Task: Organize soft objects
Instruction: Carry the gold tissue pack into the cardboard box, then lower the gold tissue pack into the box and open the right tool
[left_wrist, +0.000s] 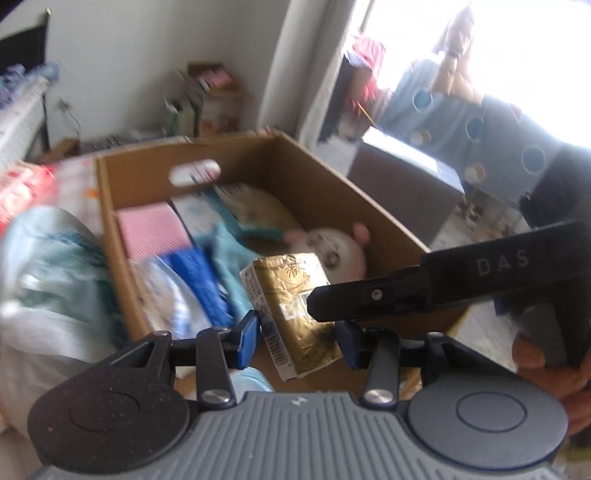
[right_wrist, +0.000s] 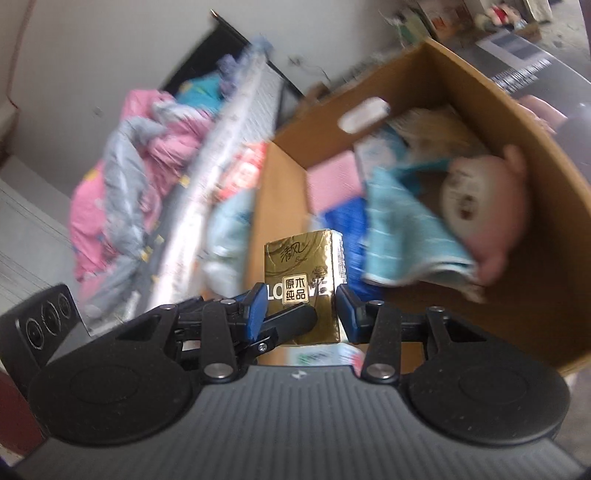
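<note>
A gold tissue pack hangs over the near corner of an open cardboard box. My left gripper is shut on it, a blue pad against each side. A black finger of the right gripper crosses the pack from the right. In the right wrist view the same pack stands upright, with my right gripper shut on it. The box holds a pink plush toy, a teal towel, a pink pack and blue cloth.
Left of the box lie light plastic bags with soft goods and a heap of pink and grey bedding. A blue panel with round holes stands by the bright window. A person's hand grips the right tool.
</note>
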